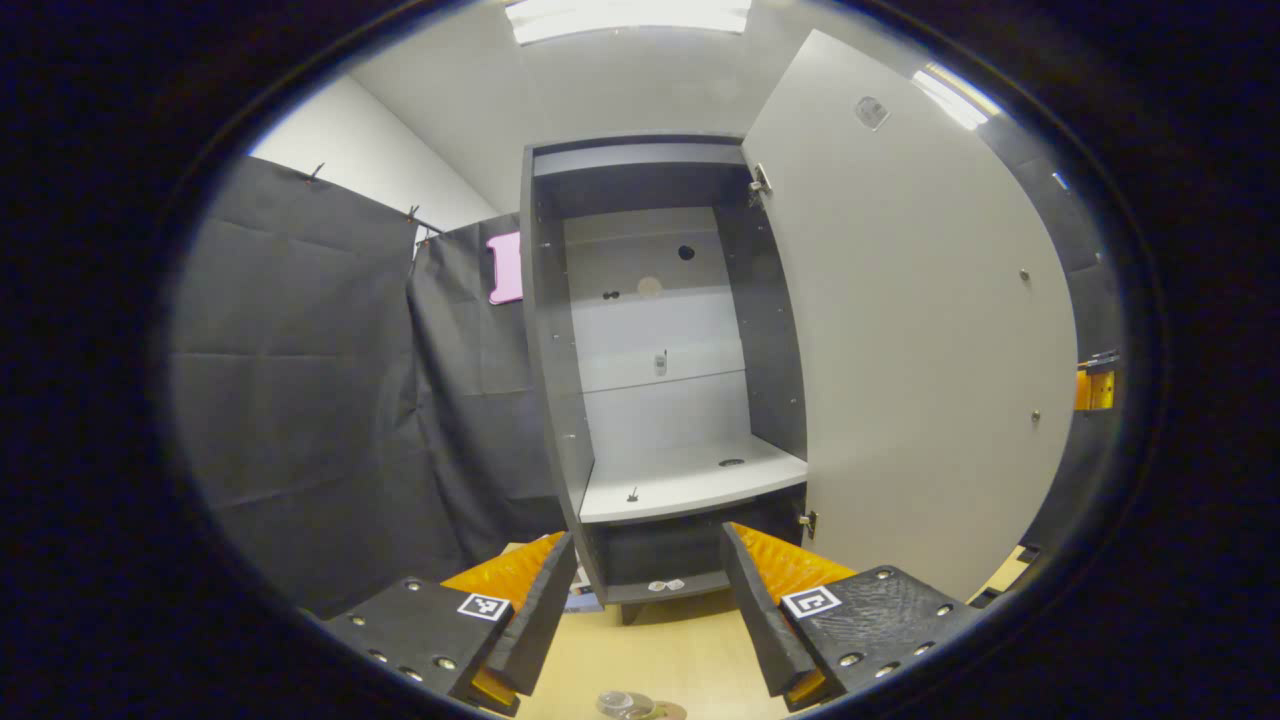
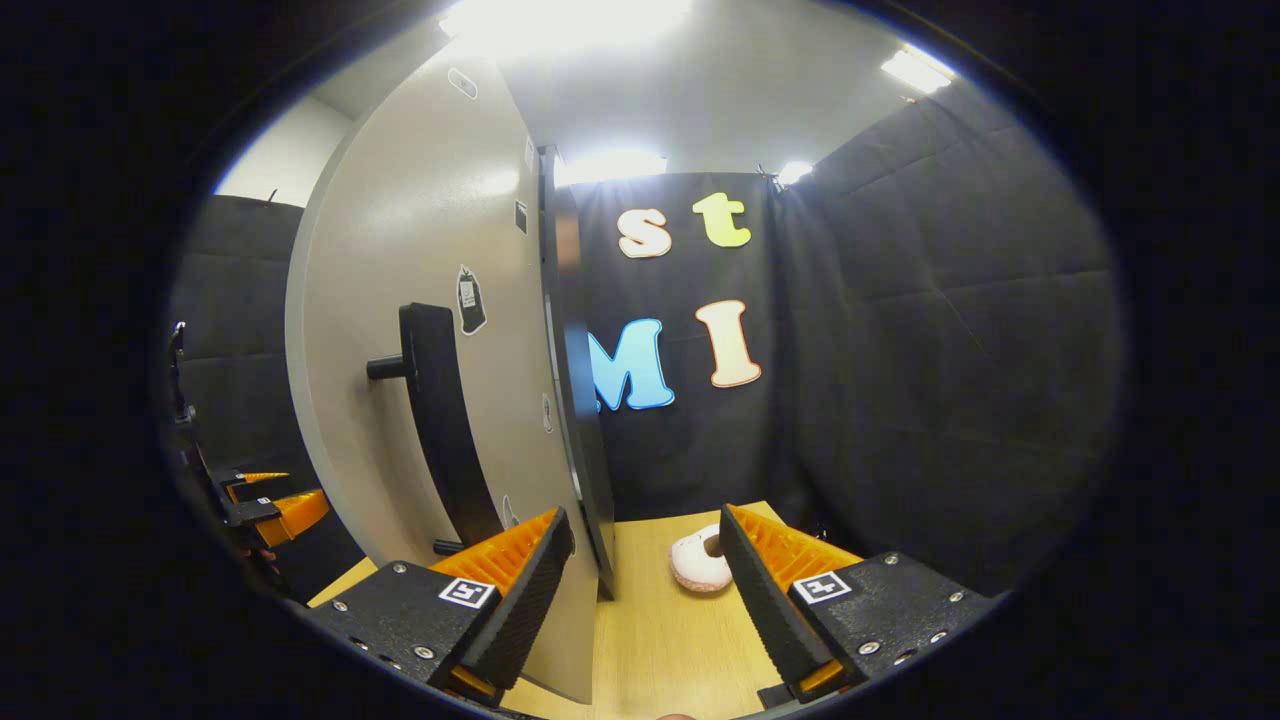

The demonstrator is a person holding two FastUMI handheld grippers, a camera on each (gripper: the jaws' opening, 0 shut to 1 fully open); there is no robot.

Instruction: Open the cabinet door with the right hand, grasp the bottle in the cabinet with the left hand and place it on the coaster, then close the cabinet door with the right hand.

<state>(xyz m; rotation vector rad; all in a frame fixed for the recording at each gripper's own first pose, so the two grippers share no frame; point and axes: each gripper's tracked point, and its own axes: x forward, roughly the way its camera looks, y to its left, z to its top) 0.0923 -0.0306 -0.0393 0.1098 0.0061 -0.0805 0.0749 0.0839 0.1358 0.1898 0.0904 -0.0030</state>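
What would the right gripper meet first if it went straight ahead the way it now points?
Most likely the edge of the open cabinet door, which stands close ahead between its open fingers, nearer the left one. The doughnut on the table lies lower and to the right. Depth is uncertain.

Nothing here can be read. The tall grey cabinet door (image 2: 420, 330) carries a few small stickers (image 2: 470, 298) (print too tiny to make out), and each gripper body wears a square black-and-white marker (image 1: 810, 601), pattern only.
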